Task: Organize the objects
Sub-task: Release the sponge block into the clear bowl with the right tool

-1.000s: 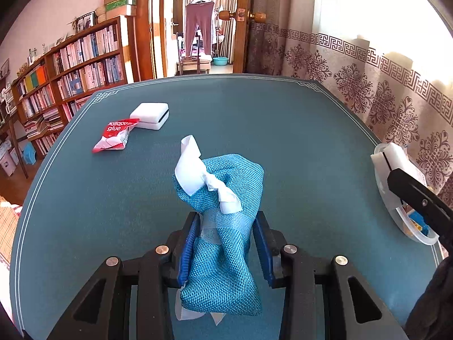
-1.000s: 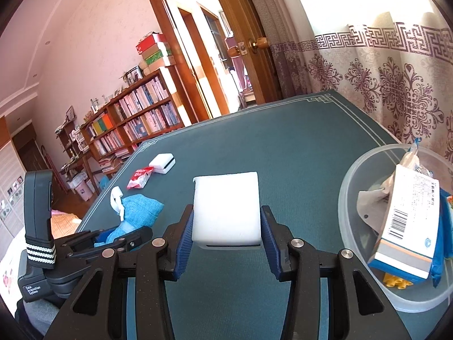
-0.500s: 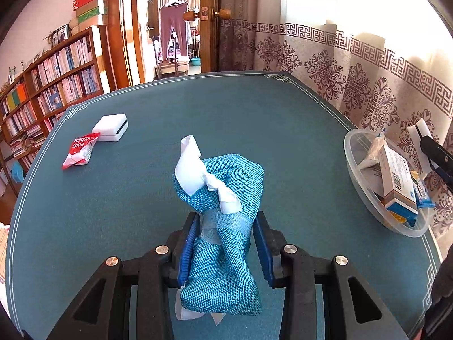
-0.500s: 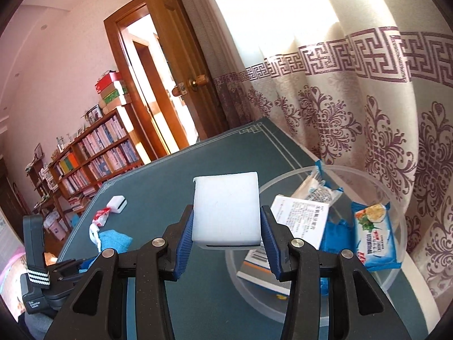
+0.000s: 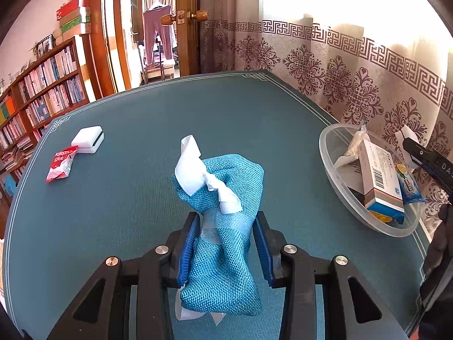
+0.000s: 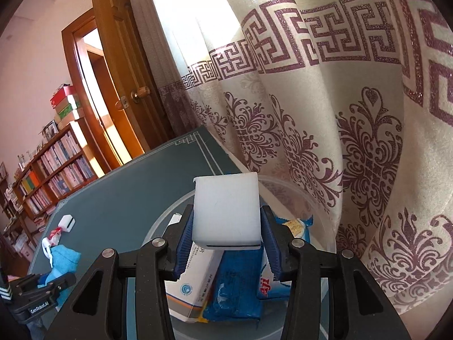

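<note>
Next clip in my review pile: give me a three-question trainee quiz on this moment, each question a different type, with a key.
1. True or false: the right gripper holds a white block over the clear bowl.
2. Multiple choice: what does the left gripper hold? A) a red packet B) a blue mesh pouch C) a book
3. Short answer: which two things lie loose on the table near the bookshelf side?

Key:
1. True.
2. B, the blue mesh pouch, with white paper sticking out of its top.
3. The red packet and a small white box.
</note>
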